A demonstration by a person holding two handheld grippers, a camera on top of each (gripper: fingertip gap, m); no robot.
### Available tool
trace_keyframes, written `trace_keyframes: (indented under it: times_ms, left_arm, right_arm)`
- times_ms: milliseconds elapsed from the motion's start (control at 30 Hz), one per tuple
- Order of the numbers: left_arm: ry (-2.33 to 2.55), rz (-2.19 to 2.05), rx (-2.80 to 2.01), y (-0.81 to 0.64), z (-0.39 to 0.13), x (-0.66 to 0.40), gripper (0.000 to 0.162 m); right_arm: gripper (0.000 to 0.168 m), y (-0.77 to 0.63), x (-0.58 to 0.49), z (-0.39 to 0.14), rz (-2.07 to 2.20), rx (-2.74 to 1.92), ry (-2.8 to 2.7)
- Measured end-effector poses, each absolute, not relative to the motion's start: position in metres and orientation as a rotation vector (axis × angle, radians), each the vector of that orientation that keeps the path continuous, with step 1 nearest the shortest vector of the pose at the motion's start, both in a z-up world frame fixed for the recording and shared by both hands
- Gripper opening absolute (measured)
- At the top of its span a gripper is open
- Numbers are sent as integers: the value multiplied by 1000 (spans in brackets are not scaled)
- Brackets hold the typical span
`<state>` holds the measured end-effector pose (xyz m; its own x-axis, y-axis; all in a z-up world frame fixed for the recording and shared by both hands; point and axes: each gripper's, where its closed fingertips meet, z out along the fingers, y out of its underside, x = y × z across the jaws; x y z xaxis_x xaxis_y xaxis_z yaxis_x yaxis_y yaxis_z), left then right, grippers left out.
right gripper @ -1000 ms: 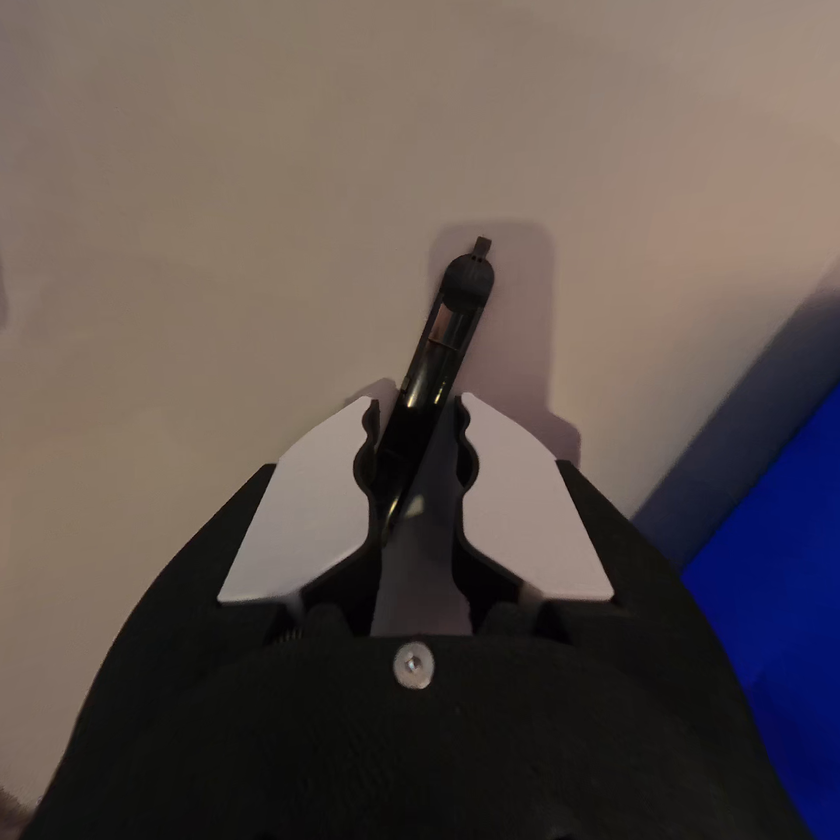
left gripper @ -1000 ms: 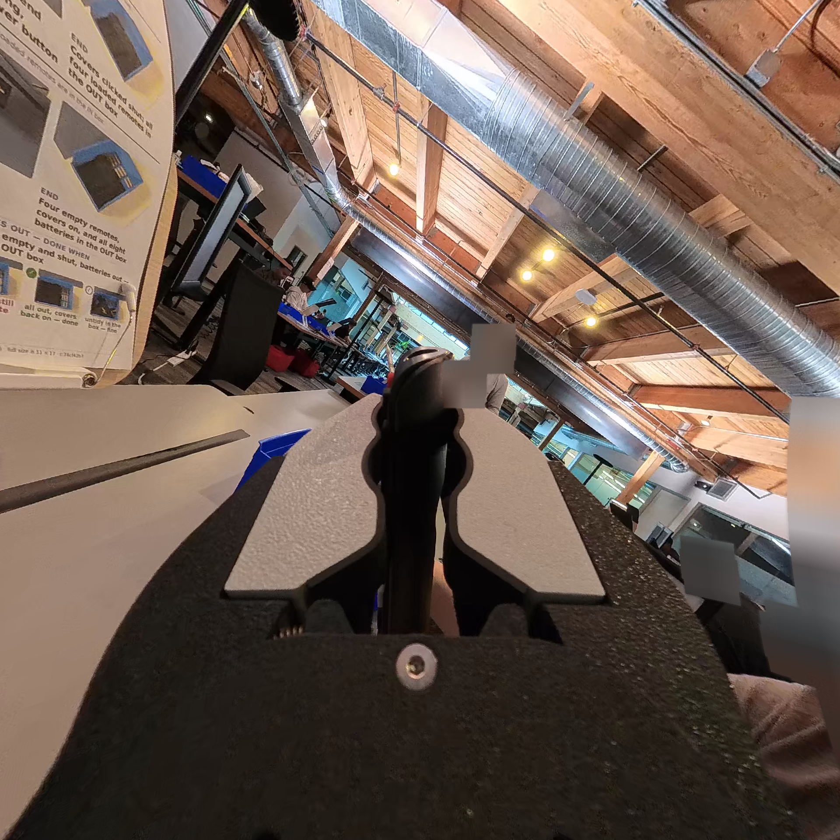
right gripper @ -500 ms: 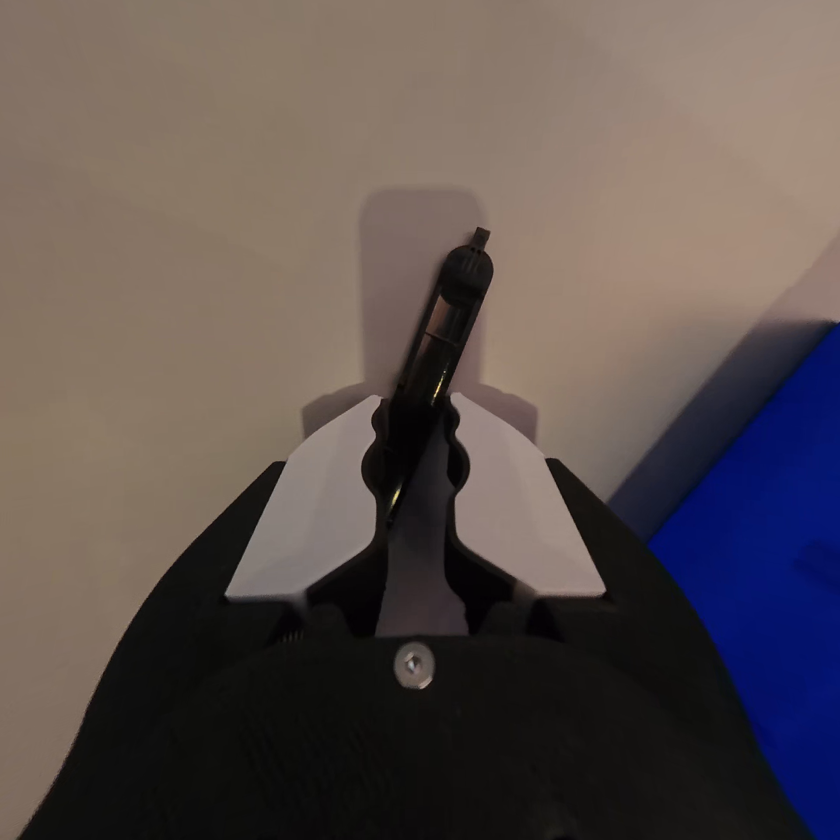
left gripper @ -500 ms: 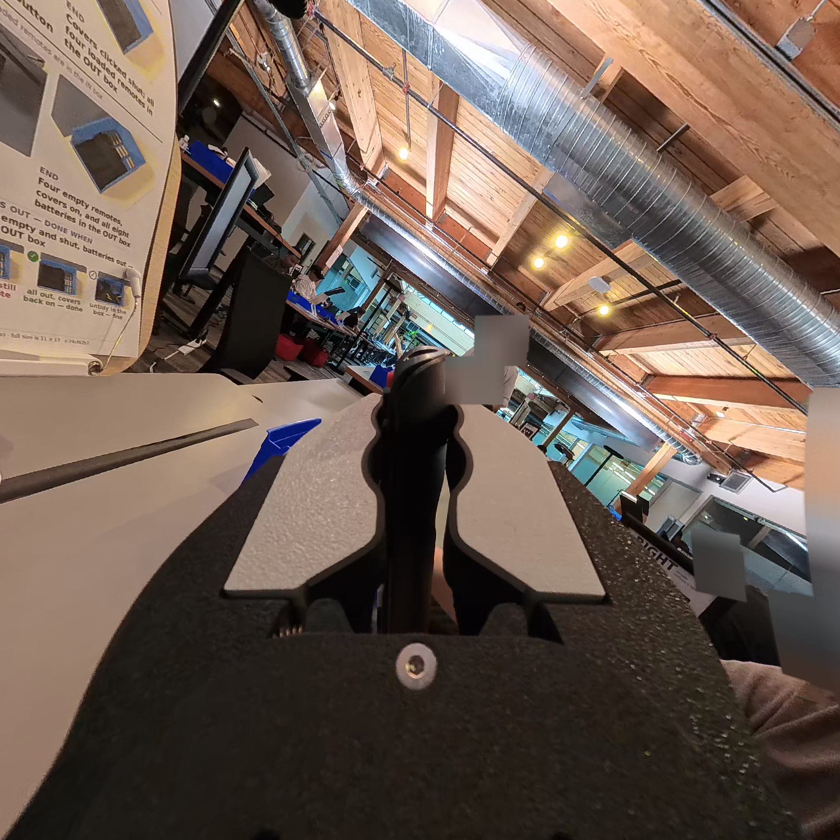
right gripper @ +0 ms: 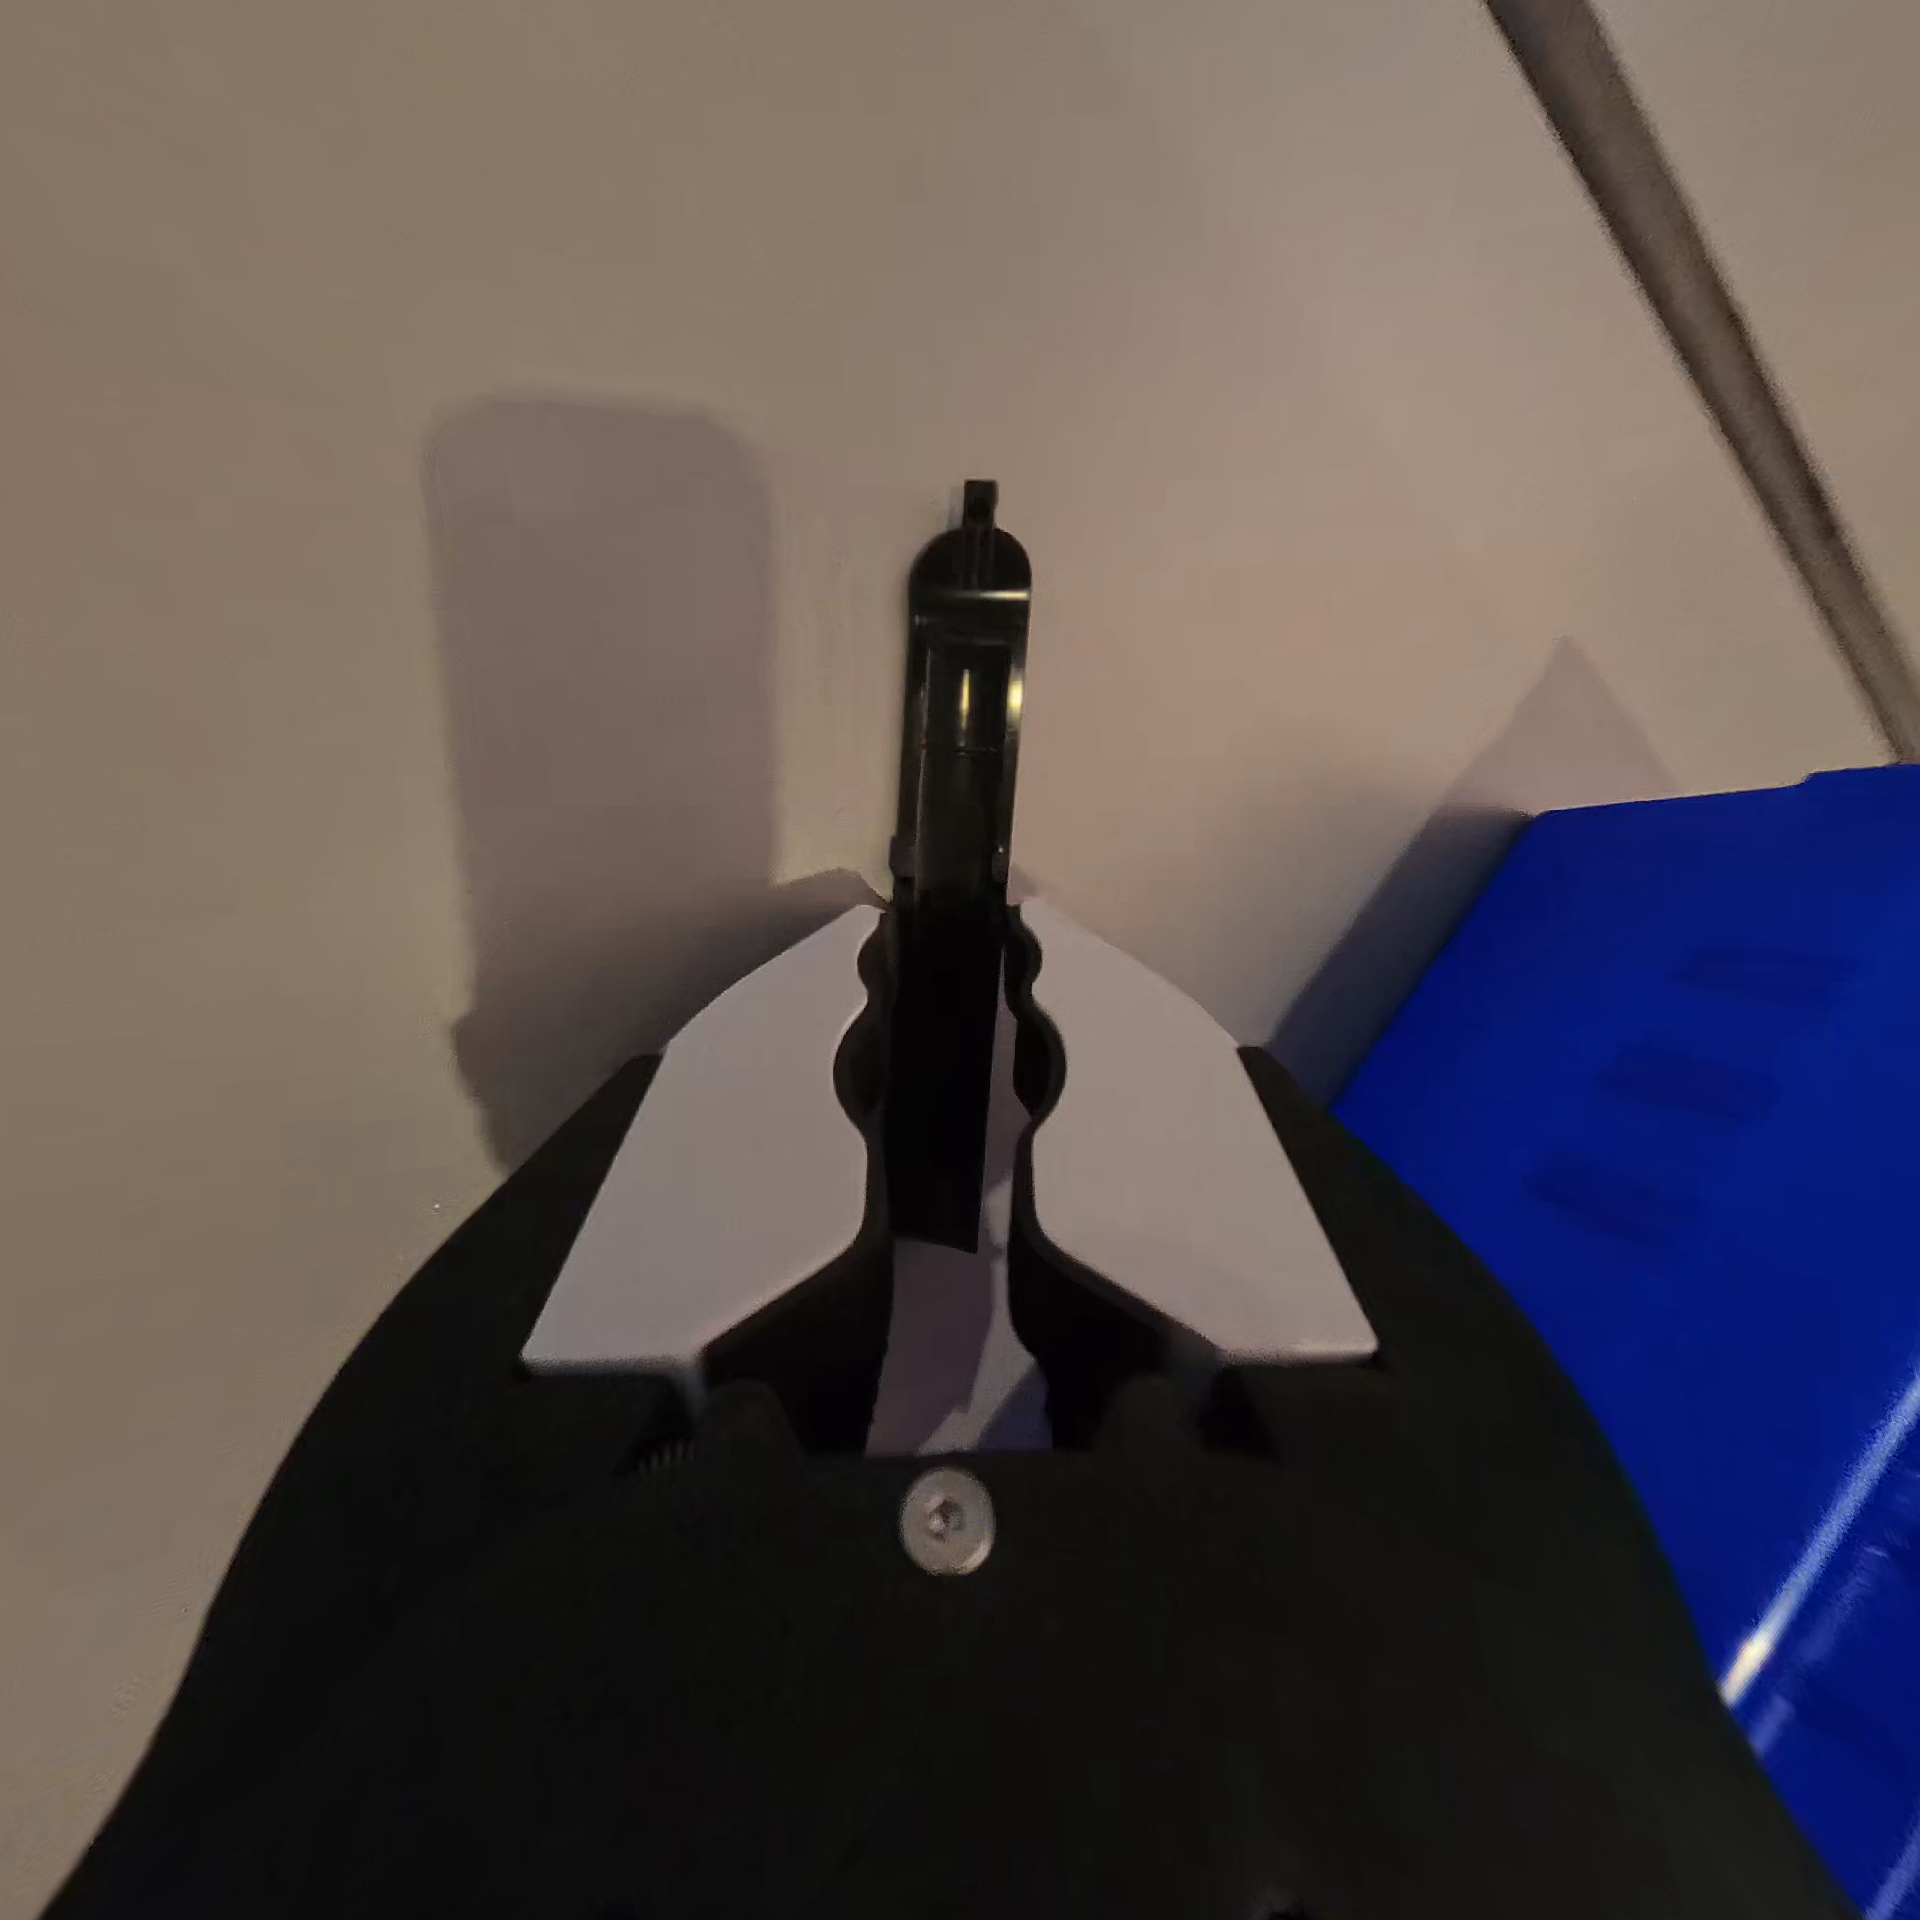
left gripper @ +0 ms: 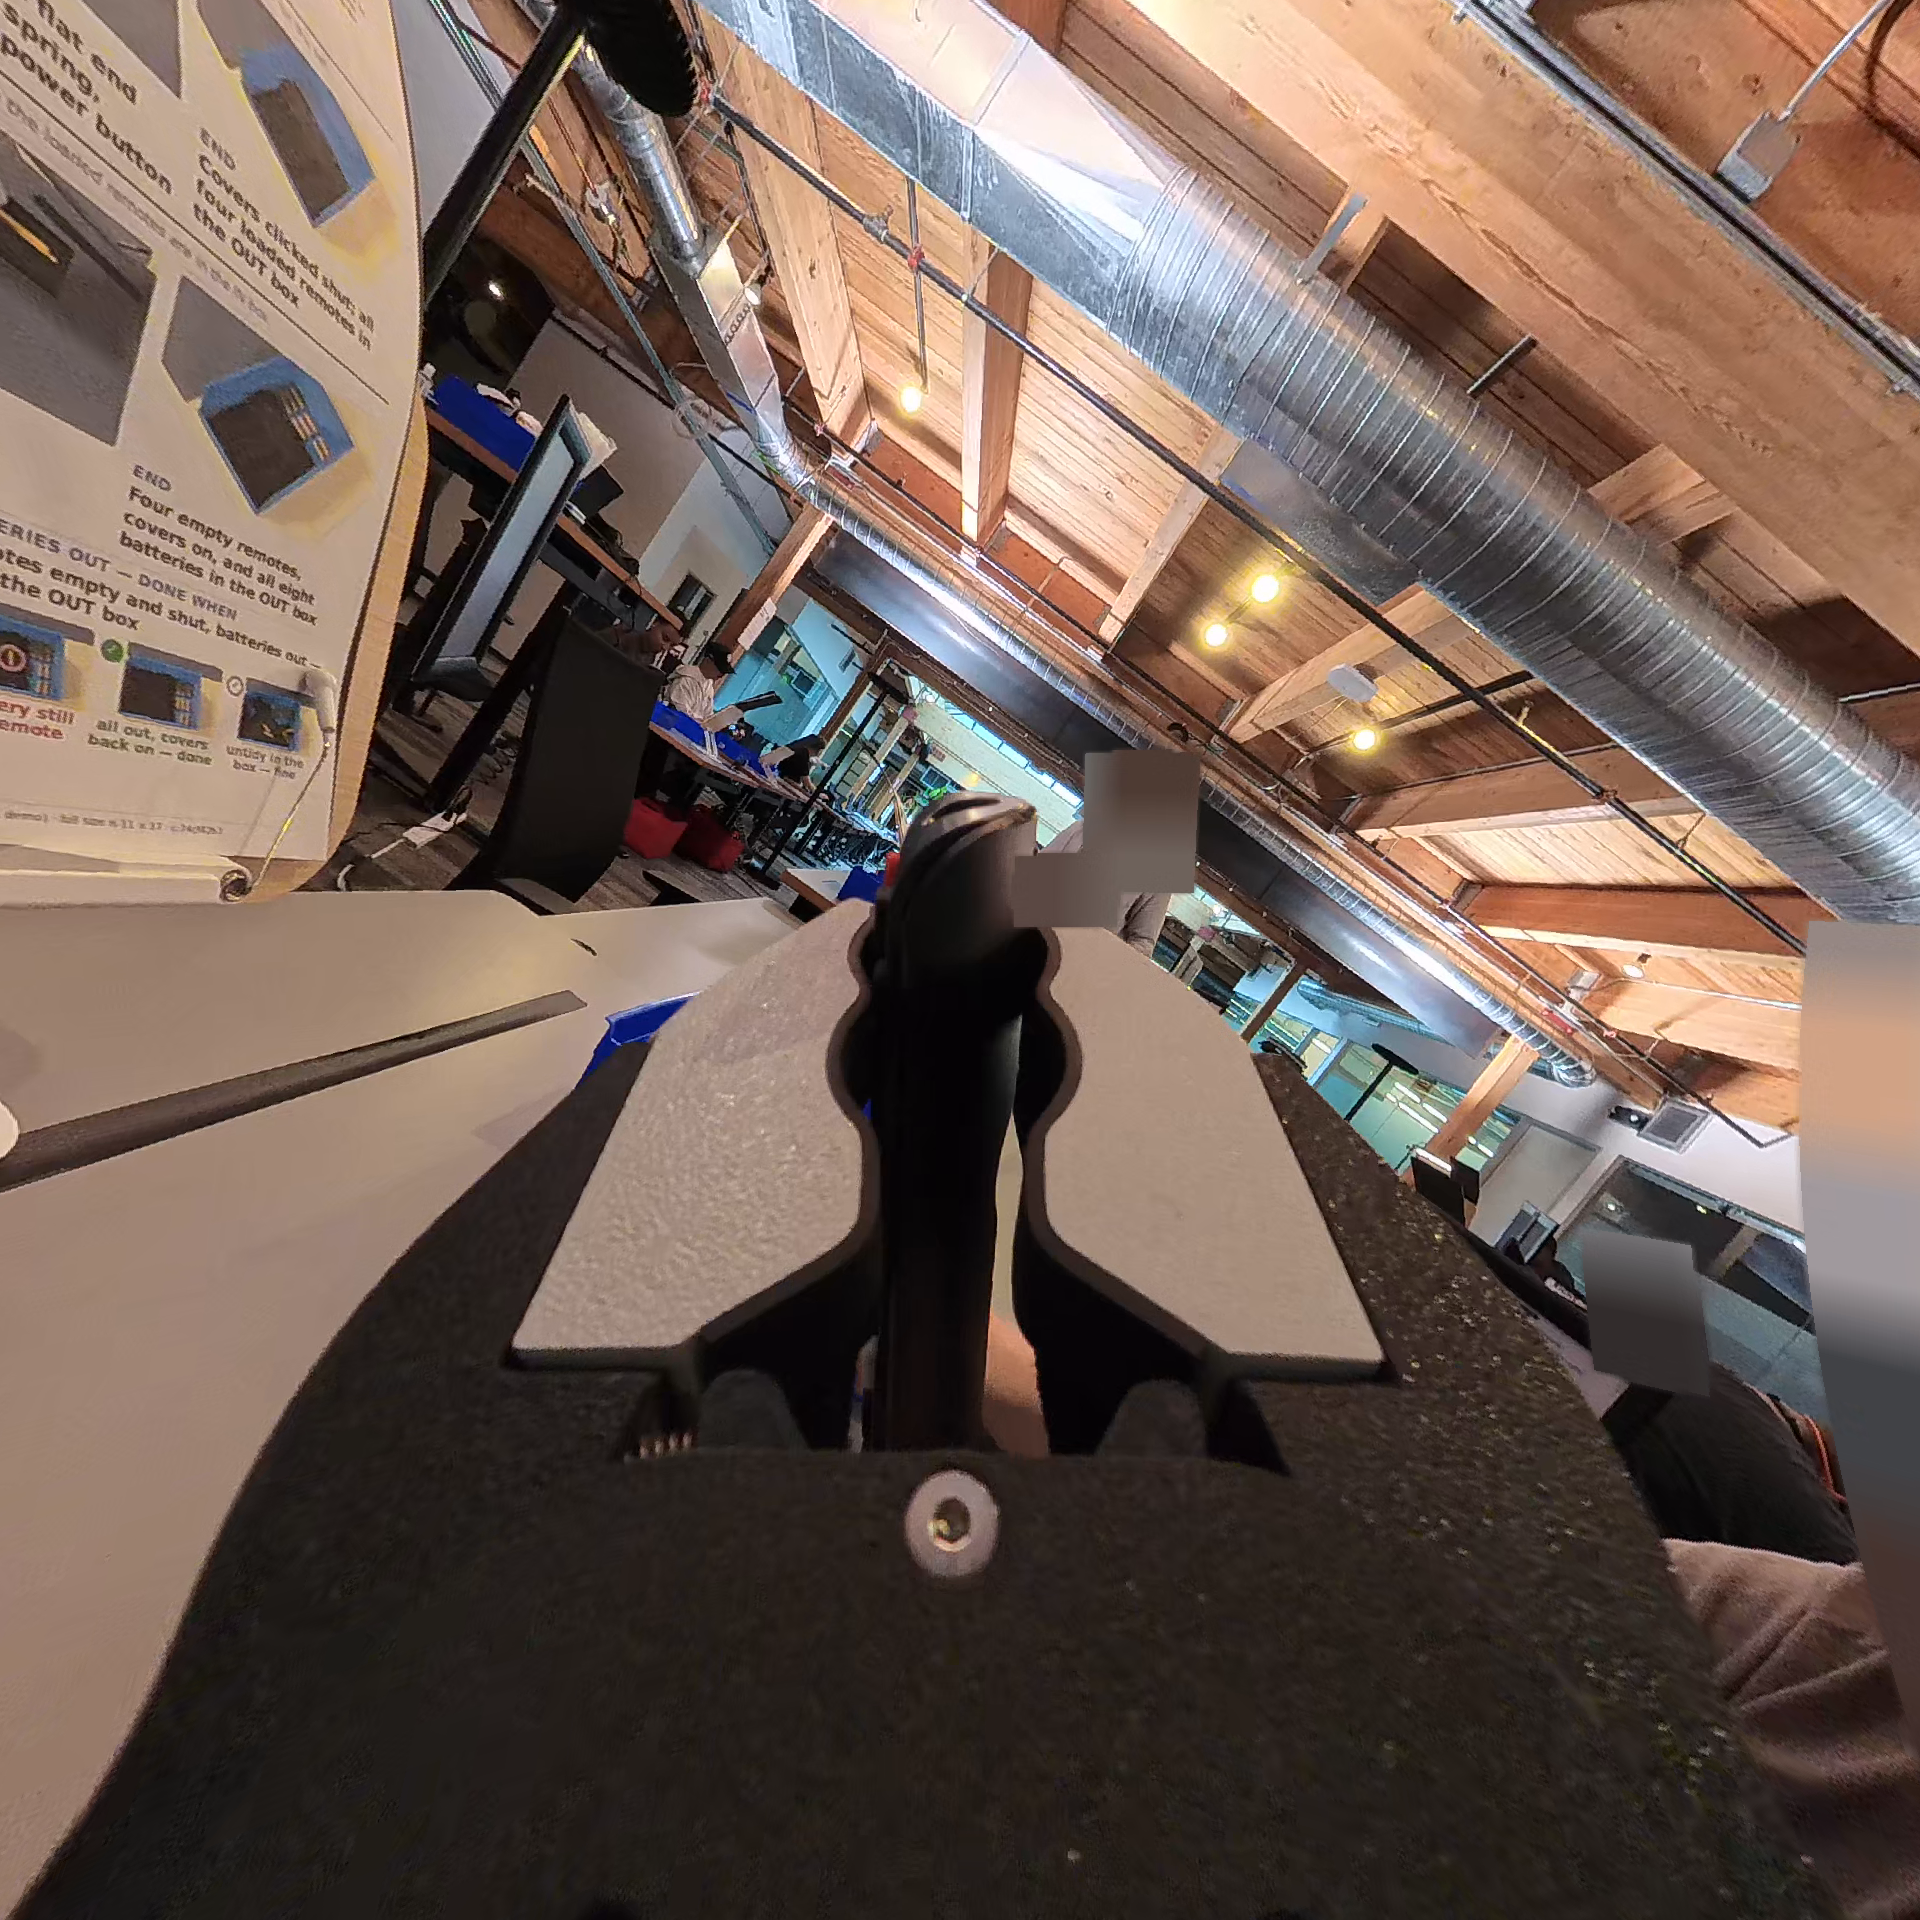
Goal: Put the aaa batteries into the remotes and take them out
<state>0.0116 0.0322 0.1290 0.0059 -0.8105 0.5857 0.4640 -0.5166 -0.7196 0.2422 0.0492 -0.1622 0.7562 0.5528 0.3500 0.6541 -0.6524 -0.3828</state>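
My left gripper (left gripper: 951,935) is shut on a black remote (left gripper: 951,1091), held edge-on and pointing up over the far edge of the white table (left gripper: 208,1299). My right gripper (right gripper: 951,920) is shut on a thin black battery cover (right gripper: 961,727) with a small tab at its far end. It holds the cover just above the white table (right gripper: 520,312), left of a blue bin (right gripper: 1662,1143). No batteries show in either view.
A corner of the blue bin (left gripper: 644,1023) shows left of my left gripper. A dark strip (left gripper: 260,1091) crosses the table and also shows in the right wrist view (right gripper: 1714,312). An instruction poster (left gripper: 156,416) stands at the table's back left. A person's sleeve (left gripper: 1787,1662) is at the right.
The right gripper has swung towards the blue bin, which now fills more of its view. The cover, earlier tilted, now sits straight between the fingers. The left gripper has hardly moved.
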Motion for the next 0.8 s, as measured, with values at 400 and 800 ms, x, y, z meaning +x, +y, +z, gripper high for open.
trace_keyframes:
  times_ms: [400,800]
  left_arm:
    - [335,-1674,-1318,39,129,0,24]
    - [345,-1689,-1319,36,130,1,24]
  right_arm:
    - [21,43,224,-151,-631,-2077,-1169]
    - [22,37,213,-153,-707,-1961,-1288]
